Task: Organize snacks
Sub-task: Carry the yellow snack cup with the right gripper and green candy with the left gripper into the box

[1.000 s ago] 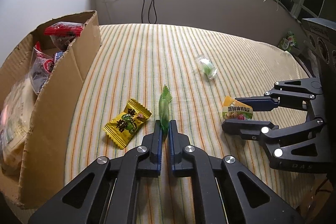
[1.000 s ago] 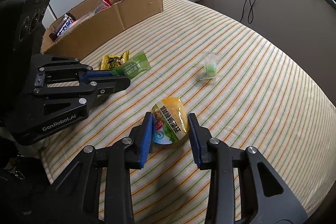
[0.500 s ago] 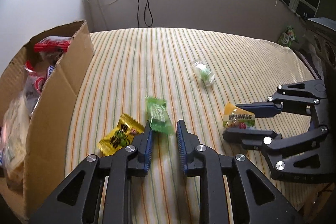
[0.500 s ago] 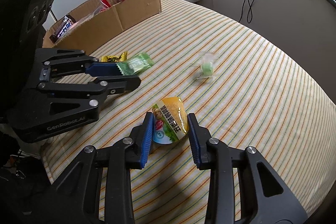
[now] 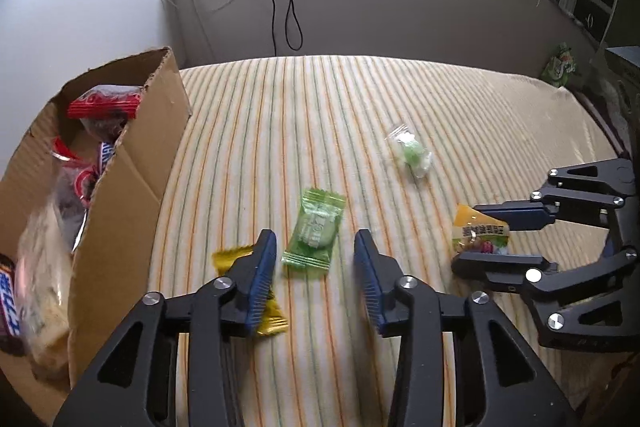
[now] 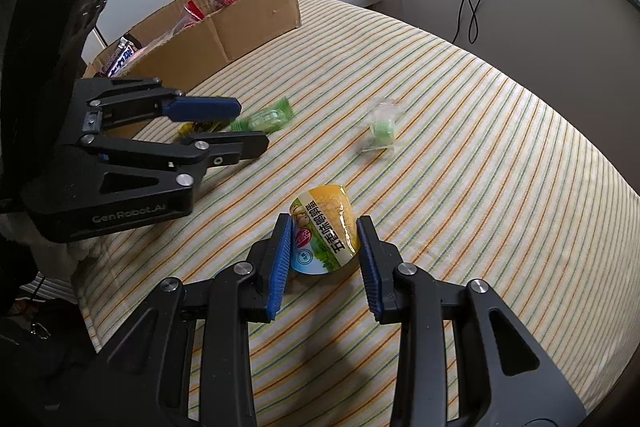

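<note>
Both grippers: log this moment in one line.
left gripper: opening, green candy loose | right gripper: shut on yellow cup

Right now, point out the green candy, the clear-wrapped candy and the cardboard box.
green candy (image 5: 316,235), left wrist view, middle of its wrapper.
clear-wrapped candy (image 5: 412,151), left wrist view, green centre.
cardboard box (image 5: 132,211), left wrist view, outer side wall.

Matt striped cloth, rough cardboard box, glossy (plastic) green wrapper.
</note>
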A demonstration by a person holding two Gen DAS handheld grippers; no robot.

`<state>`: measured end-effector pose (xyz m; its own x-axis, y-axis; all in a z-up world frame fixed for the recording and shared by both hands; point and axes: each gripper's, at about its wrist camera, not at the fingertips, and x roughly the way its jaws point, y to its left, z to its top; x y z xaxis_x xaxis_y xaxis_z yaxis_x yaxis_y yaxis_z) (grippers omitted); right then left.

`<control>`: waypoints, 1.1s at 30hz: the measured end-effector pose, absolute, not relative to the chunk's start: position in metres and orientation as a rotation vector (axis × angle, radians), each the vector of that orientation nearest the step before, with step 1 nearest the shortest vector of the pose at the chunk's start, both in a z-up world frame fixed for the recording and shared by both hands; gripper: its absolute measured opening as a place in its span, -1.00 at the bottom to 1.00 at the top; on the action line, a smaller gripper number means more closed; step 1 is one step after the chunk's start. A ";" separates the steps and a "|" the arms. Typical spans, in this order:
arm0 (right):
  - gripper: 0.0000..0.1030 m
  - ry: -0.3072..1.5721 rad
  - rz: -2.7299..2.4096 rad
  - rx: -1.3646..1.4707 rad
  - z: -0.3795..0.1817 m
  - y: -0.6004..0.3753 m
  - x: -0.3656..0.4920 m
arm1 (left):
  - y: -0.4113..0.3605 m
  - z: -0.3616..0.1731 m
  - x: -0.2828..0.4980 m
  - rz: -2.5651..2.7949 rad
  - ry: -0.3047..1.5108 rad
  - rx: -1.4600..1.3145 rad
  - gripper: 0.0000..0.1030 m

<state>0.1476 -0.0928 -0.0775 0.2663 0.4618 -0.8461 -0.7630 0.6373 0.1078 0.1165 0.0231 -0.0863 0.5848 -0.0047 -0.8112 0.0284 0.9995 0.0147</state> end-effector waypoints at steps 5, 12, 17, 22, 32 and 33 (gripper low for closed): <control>-0.34 0.996 0.853 -0.348 -0.077 -0.095 0.149 | 0.018 -0.089 0.126 -0.031 0.950 0.076 -0.23; -0.34 0.996 0.849 -0.346 -0.077 -0.095 0.152 | 0.004 -0.090 0.132 -0.053 0.939 0.148 -0.60; -0.34 0.993 0.832 -0.334 -0.074 -0.096 0.153 | 0.010 -0.089 0.127 -0.058 0.935 0.089 -0.62; -0.34 0.981 0.824 -0.328 -0.066 -0.098 0.152 | 0.016 -0.077 0.116 -0.072 0.898 0.053 -0.62; -0.35 0.914 0.835 -0.341 -0.032 -0.077 0.143 | 0.038 -0.039 0.086 -0.057 0.793 0.010 -0.62; -0.35 0.906 0.838 -0.342 -0.028 -0.073 0.142 | 0.042 -0.035 0.084 -0.052 0.784 0.008 -0.62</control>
<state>0.1417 -0.0731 -0.0281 0.3371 0.4919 -0.8027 -0.7620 0.6433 0.0742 0.0844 0.0418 -0.0346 0.7072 -0.0435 -0.7057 0.0497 0.9987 -0.0119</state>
